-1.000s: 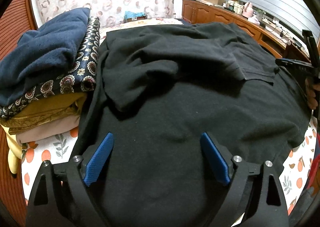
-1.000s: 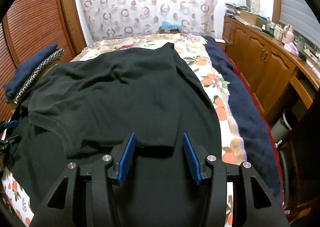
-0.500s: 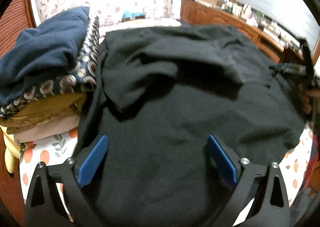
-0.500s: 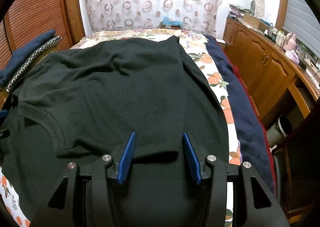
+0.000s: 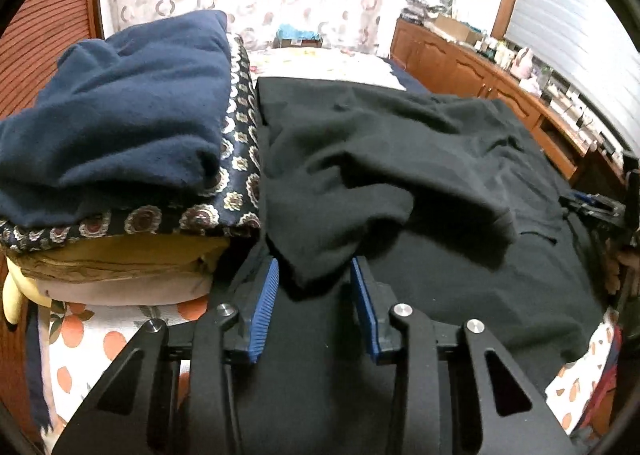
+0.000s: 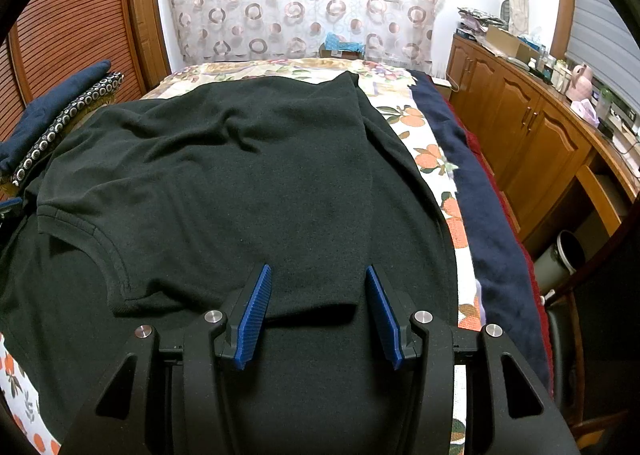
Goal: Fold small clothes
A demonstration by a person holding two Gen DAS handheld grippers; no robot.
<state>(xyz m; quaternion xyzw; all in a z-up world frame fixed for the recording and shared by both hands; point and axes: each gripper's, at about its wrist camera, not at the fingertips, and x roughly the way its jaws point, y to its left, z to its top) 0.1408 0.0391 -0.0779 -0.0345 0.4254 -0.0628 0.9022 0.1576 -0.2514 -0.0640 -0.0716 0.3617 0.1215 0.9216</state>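
1. In the left wrist view, your left gripper (image 5: pixel 314 303) has its blue ribbed fingers (image 5: pixel 264 309) at a medium gap, one on each side of a hanging fold corner of the black soft knit T-shirt (image 5: pixel 400 183). The pads do not press the cloth yet, so I judge you are placed there to catch this corner.
2. The T-shirt lies spread on the bed with the orange-fruit printed sheet (image 5: pixel 100 339), because a flat surface keeps the fold lines straight.
3. Just beside the T-shirt on its left stands the pile of folded clothes with a navy fleece on top (image 5: pixel 116 115), probably the finished pieces.
4. In the right wrist view, your right gripper (image 6: pixel 318 313) is open at a medium gap around the lower edge of the folded-over panel, near the collar rim (image 6: pixel 80 221). Nothing is clamped.
5. I think both grippers frame the two corners of one edge, to lift them together.
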